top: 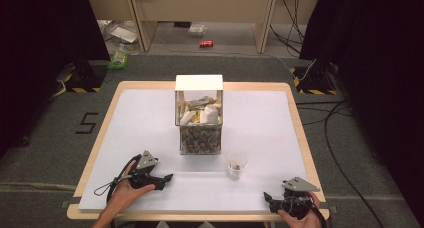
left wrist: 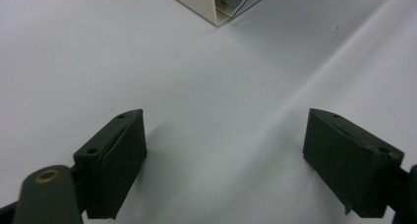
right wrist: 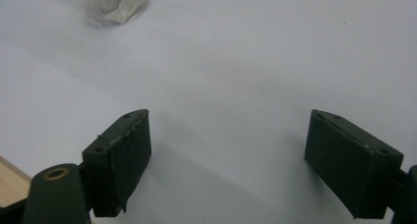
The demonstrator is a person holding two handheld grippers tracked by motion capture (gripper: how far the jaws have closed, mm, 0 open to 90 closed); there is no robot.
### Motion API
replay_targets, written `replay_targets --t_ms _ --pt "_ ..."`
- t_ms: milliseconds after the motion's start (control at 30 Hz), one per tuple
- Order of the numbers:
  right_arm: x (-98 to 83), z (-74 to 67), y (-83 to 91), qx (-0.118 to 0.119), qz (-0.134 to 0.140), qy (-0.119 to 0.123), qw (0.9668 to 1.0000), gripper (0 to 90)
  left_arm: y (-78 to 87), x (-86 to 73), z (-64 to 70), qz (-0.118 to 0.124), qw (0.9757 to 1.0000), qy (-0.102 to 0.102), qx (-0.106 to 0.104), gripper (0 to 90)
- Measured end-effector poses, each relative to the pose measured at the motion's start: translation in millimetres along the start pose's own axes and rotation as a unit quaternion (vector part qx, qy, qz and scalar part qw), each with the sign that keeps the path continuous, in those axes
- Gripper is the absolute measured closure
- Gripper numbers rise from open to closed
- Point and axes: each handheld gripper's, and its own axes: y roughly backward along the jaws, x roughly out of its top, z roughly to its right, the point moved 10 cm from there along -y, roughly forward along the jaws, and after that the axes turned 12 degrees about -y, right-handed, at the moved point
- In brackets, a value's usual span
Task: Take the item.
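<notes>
The white surface [top: 150,118] carried a two-tier clear box [top: 198,115] at centre, and a small plastic cup [top: 236,164] stood just beside its near right corner. Both the left gripper [top: 162,180] and right gripper [top: 270,198] rested near the front edge, fingers wide apart and empty. A careless reach could, I judged, tip the light cup

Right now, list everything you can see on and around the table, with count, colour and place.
Table: one, wooden edge, white sheet on top, centre.
Clear box: one, white lid, two tiers of small items inside, table middle.
Plastic cup: one, clear, something small inside, right of the box's front.
Red can: one, floor beyond the table.
Cables: several, black, floor at right.
Left gripper: one, black, near left edge, jaws open.
Right gripper: one, black, near right corner, jaws open.
</notes>
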Motion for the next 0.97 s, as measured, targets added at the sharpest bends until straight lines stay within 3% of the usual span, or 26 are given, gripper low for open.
replay_targets --t_ms 967 --pt "-2.5 -1.0 0.1 0.000 0.012 0.002 0.9999 16.4 0.0 0.0 0.0 0.000 1.0000 0.000 0.000 15.5"
